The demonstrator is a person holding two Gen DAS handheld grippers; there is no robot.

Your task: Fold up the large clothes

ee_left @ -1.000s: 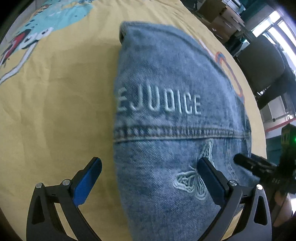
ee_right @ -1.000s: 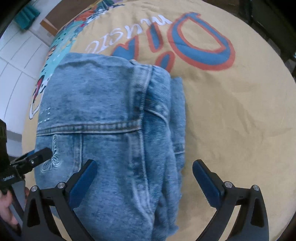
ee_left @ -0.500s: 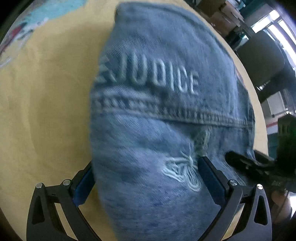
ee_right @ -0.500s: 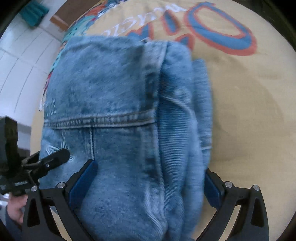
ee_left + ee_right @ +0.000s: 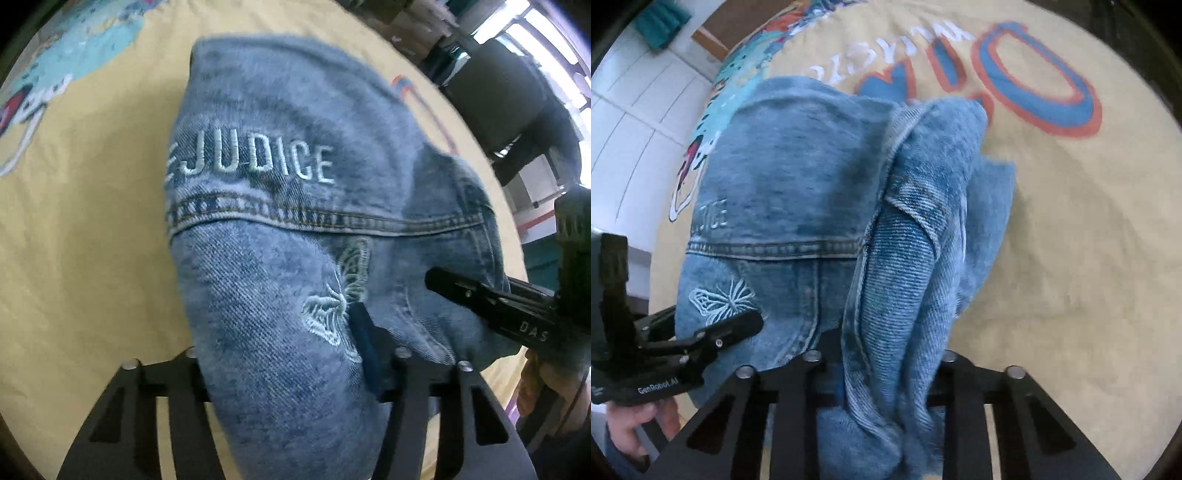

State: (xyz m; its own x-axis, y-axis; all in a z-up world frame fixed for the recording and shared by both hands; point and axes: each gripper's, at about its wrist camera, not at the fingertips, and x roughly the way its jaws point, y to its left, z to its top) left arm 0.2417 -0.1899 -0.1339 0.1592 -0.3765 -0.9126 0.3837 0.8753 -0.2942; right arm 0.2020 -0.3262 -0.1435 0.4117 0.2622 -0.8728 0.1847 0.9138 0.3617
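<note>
Denim jacket (image 5: pixel 280 236), folded into a thick bundle with pale stitched letters and a butterfly (image 5: pixel 336 295) on it, lies on the yellow printed cloth (image 5: pixel 85 229) covering the tabletop; its near end is bunched at six o'clock in both wrist views; the left hand-held gripper (image 5: pixel 284 365) is closing with denim gathered between its jaws; the right hand-held gripper (image 5: pixel 882 373) is closing too, its jaws pinching the rolled side edge; the other gripper shows at three o'clock in the left view, at eight o'clock in the right.
</note>
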